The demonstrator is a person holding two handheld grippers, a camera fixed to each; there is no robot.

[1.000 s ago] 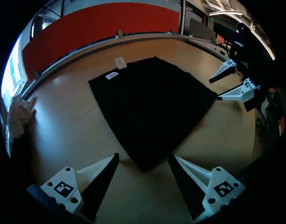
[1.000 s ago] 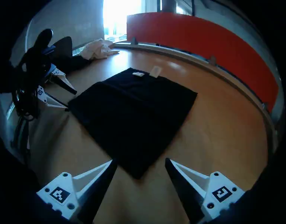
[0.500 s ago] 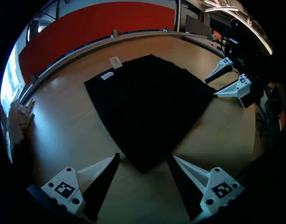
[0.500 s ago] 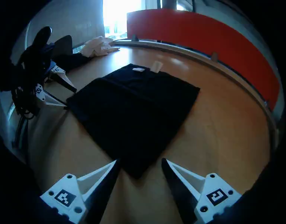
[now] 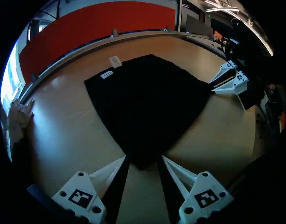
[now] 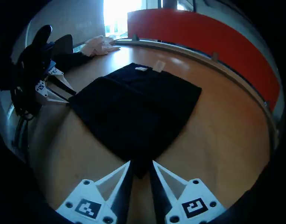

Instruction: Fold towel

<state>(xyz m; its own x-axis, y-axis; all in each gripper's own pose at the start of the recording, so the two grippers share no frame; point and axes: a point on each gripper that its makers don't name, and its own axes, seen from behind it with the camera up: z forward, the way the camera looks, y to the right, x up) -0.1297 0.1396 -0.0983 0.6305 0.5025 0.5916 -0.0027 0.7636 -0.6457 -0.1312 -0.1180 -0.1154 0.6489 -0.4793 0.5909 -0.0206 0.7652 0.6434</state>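
A black towel point(image 5: 146, 100) point(image 6: 135, 108) lies spread flat on the wooden table point(image 5: 64, 123) point(image 6: 225, 123), with a small white tag point(image 5: 106, 74) point(image 6: 141, 69) near its far edge. My left gripper point(image 5: 143, 161) has its fingers pressed in on the towel's near corner; from the right gripper view it point(image 6: 70, 98) sits at the towel's left corner. My right gripper point(image 6: 141, 165) is shut on the corner nearest to it, and in the left gripper view it point(image 5: 211, 86) pinches the towel's right corner.
A small white card point(image 5: 115, 61) point(image 6: 157, 66) lies just beyond the towel's far edge. A crumpled white cloth point(image 6: 100, 45) point(image 5: 18, 119) rests at the table's edge by the window. A red partition point(image 5: 98, 26) point(image 6: 202, 37) runs along the table's far rim.
Both grippers have moved in onto their towel corners and gone from open to shut. The towel itself still lies flat.
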